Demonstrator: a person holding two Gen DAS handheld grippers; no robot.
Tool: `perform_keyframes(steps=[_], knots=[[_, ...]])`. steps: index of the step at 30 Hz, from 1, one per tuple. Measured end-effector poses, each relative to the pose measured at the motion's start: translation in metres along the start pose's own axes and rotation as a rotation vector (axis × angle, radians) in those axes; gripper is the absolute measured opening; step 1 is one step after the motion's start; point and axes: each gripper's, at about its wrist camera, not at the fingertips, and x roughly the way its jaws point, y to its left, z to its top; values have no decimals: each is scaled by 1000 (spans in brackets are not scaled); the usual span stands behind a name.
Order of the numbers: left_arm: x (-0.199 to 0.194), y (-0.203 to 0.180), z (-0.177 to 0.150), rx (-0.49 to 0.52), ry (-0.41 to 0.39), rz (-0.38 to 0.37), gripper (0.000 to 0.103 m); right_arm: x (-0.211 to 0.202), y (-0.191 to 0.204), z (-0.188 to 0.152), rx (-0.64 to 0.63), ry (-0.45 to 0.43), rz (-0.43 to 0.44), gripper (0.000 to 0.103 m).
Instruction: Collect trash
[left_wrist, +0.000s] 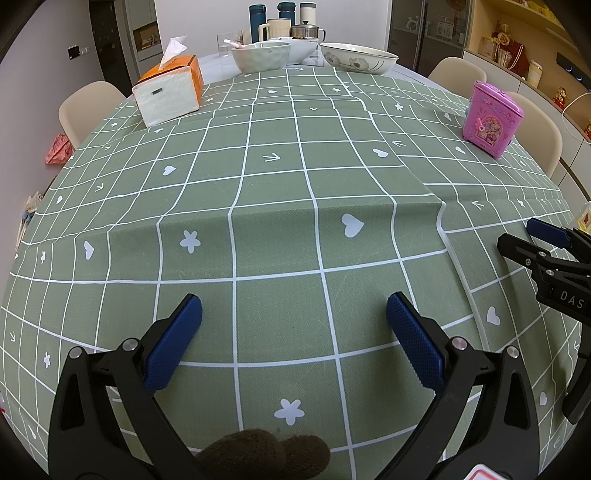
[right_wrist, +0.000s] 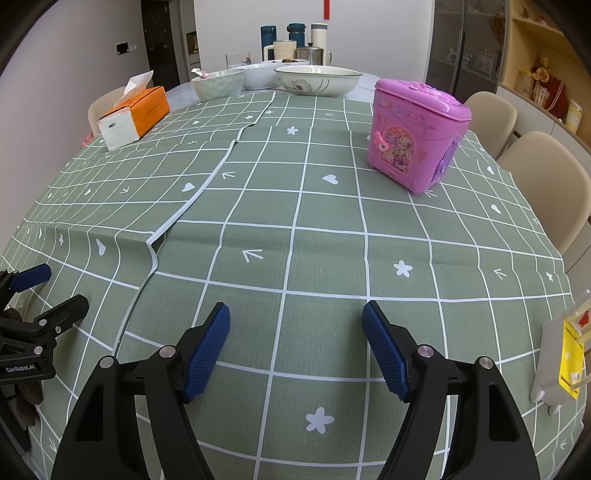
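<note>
Grippers, left (left_wrist: 293, 319) and right (right_wrist: 295, 326), hover with jaws spread empty, apparently poised for trash, pink bin (right_wrist: 417, 134) upper right.

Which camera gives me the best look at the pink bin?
The right wrist view: the pink bin is large and near, its front picture and lid clear. In the left wrist view it is small and far right.

Two grippers, the left gripper (left_wrist: 294, 314) and the right gripper (right_wrist: 296, 325), both spread wide; one pink toy bin (right_wrist: 417, 134); one orange tissue box (left_wrist: 168, 90); three bowls (left_wrist: 264, 55); three tall flasks (left_wrist: 257, 20); one jug (left_wrist: 275, 29); one green checked tablecloth (left_wrist: 277, 192)
</note>
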Motion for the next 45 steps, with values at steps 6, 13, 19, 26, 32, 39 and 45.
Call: perform_keyframes(steps=[6,13,19,26,32,39,45], knots=[[0,0,0,0,0,0,95,0,0,0,0,0,0,70],[0,0,0,0,0,0,95,0,0,0,0,0,0,70],[0,0,0,0,0,0,95,0,0,0,0,0,0,70],[0,0,0,0,0,0,95,0,0,0,0,0,0,70],[0,0,0,0,0,0,95,0,0,0,0,0,0,70],[0,1,0,-2,-1,-2,95,0,0,0,0,0,0,70],[1,3,2,1,0,3,95,0,0,0,0,0,0,70]])
